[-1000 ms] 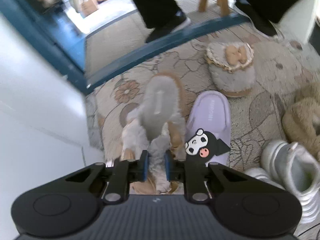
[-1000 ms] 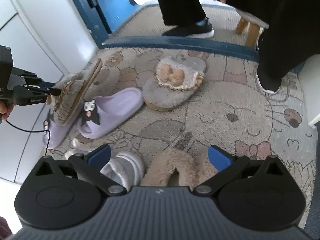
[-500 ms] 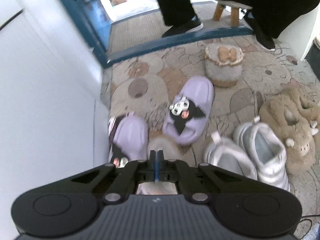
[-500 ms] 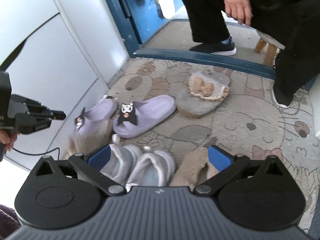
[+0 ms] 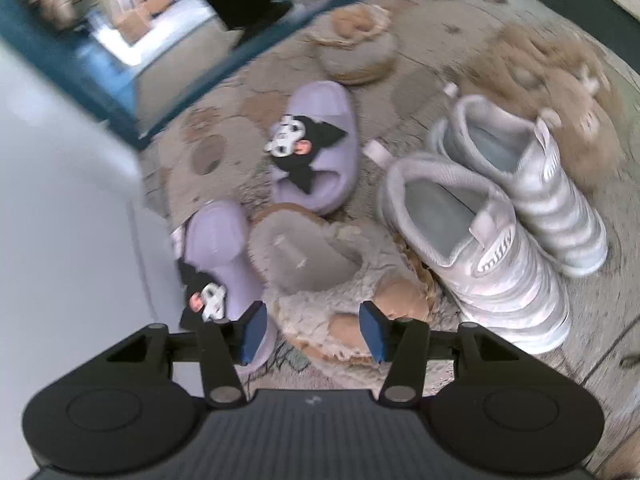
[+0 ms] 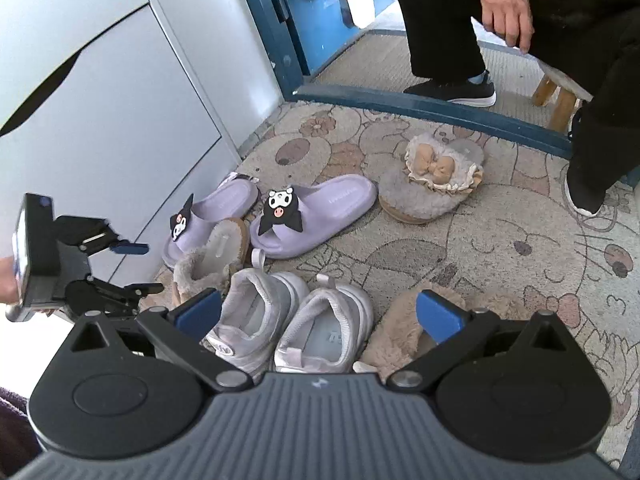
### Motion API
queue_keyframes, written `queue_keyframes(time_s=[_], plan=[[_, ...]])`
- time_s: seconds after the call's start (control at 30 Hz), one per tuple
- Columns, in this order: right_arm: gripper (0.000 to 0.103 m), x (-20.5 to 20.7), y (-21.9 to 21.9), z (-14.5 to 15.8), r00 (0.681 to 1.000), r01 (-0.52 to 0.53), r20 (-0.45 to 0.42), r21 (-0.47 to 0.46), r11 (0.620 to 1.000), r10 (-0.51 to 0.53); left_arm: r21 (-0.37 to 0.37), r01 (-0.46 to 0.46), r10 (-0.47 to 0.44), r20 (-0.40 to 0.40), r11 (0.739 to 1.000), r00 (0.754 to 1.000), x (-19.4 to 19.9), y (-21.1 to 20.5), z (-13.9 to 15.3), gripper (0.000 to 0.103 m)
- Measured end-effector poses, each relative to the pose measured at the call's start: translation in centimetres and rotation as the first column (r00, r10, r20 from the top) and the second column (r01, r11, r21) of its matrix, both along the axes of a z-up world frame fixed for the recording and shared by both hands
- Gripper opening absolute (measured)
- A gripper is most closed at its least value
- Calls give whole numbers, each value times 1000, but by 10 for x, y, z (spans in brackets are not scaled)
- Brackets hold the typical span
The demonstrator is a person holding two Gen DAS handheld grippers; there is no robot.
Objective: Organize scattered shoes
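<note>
Change: since half a second ago the left gripper (image 5: 312, 332) has spread its jaws, which were pinched together; the grey fur slipper (image 5: 320, 264) it carried a second ago now lies on the rug (image 6: 500, 240).
Left gripper: jaws apart, empty, hovering over the toe of that slipper at lower centre of the left view; seen at the left edge of the right view (image 6: 132, 268), likewise parted.
Right gripper (image 6: 320, 312): jaws wide apart, holding nothing, above the sneakers.
Grey fur slipper: lower centre of the left view, between the near purple slide (image 5: 216, 252) and the sneakers, touching both.
Purple slides: near one by the white cabinet (image 6: 100, 120); the far one (image 5: 316, 148) just beyond the slipper, centre of the left view.
Sneakers (image 6: 292, 316): a pale pair side by side, bottom centre of the right view.
Bow slipper (image 6: 432, 184): alone, right of centre in the right view, well apart from its mate.
Tan fuzzy slippers (image 6: 404, 332): lower right of the right view, just beside the sneakers.
Person: seated on a stool at upper right, dark trousers (image 6: 440, 20), hands together.
</note>
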State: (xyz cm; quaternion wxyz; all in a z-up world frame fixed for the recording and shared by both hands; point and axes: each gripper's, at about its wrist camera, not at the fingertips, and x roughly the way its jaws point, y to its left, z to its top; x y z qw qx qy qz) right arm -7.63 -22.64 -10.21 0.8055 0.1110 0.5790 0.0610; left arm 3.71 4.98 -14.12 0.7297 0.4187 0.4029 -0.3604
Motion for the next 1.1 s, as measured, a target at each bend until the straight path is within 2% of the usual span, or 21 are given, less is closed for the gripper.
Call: queue_keyframes(time_s=[0.2, 0.27, 0.33, 0.37, 0.43, 0.53, 0.67, 0.77, 0.87, 0.97, 1.1], plan=[[103, 11, 2, -26, 998, -51, -47, -1, 999, 51, -9, 141, -141, -90, 990, 986, 14, -2, -19, 65], [103, 15, 3, -34, 996, -65, -62, -4, 998, 65, 0, 207, -205, -139, 978, 969, 18, -3, -26, 65], [103, 23, 3, -43, 993, -96, -73, 8, 995, 96, 8, 237, -232, -163, 972, 959, 19, -4, -31, 65], [103, 29, 3, -48, 990, -120, -73, 17, 993, 121, 22, 268, -259, -193, 963, 946, 21, -6, -36, 65], [103, 44, 1, -55, 981, -182, -58, 30, 983, 183, 37, 286, -272, -211, 958, 939, 22, -8, -39, 65], [102, 76, -8, -64, 949, -312, -54, -26, 950, 311, 48, 311, -290, -255, 949, 922, 25, -11, -42, 65], [101, 122, -27, -78, 875, -485, -73, -112, 867, 479, 21, 311, -290, -301, 950, 908, 33, -9, -46, 65], [101, 147, -47, -91, 860, -509, -66, -135, 850, 505, 5, 312, -292, -340, 950, 894, 37, -8, -47, 64], [101, 175, -64, -119, 842, -540, -105, -183, 822, 529, -8, 320, -299, -381, 947, 875, 44, -13, -48, 63], [101, 191, -72, -139, 824, -565, -105, -204, 799, 556, -15, 337, -313, -410, 941, 857, 49, -18, -52, 59], [101, 203, -83, -164, 826, -561, -82, -211, 800, 558, -34, 316, -296, -450, 948, 842, 54, -17, -55, 41]])
